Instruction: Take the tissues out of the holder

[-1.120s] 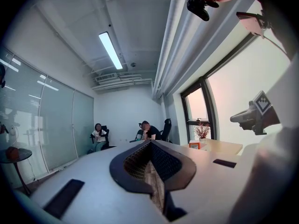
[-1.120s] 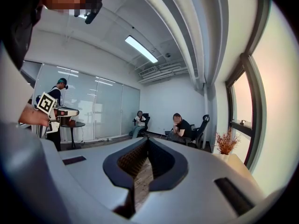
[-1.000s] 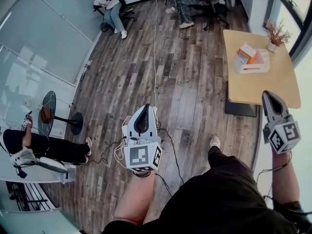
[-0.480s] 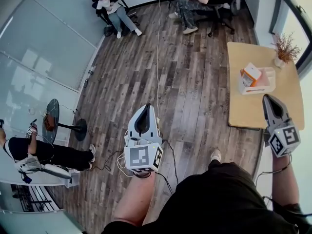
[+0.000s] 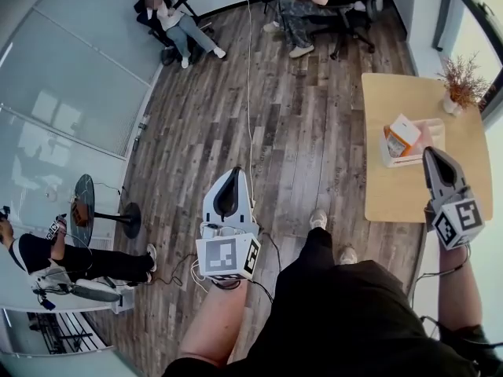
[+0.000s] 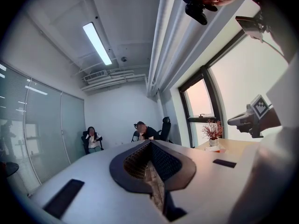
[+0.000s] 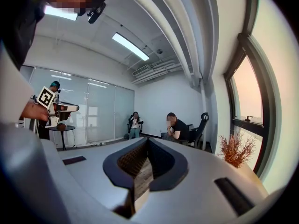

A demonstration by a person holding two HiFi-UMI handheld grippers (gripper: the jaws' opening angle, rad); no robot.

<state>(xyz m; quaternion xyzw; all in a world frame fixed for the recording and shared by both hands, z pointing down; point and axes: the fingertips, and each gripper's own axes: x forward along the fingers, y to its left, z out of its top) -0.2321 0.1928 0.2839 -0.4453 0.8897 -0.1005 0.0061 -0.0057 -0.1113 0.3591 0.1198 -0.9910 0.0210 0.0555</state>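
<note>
Holding nothing, the left gripper (image 5: 233, 173) and right gripper (image 5: 431, 152) are both squeezed shut. The tissues (image 5: 402, 135) sit in their white holder (image 5: 398, 162) on the tan table (image 5: 401, 93), at three o'clock in the head view, over a wood floor (image 5: 314, 116).

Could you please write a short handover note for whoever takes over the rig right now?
Left gripper: shut, empty, held over the floor.
Right gripper: shut, empty, held up by the table, touching nothing.
Tissues sit in the white holder on the wooden table, near a potted plant.
Done: nothing, tissues untouched.
Left: reach the holder, open the jaws, grip the tissues, lift them out.
</note>
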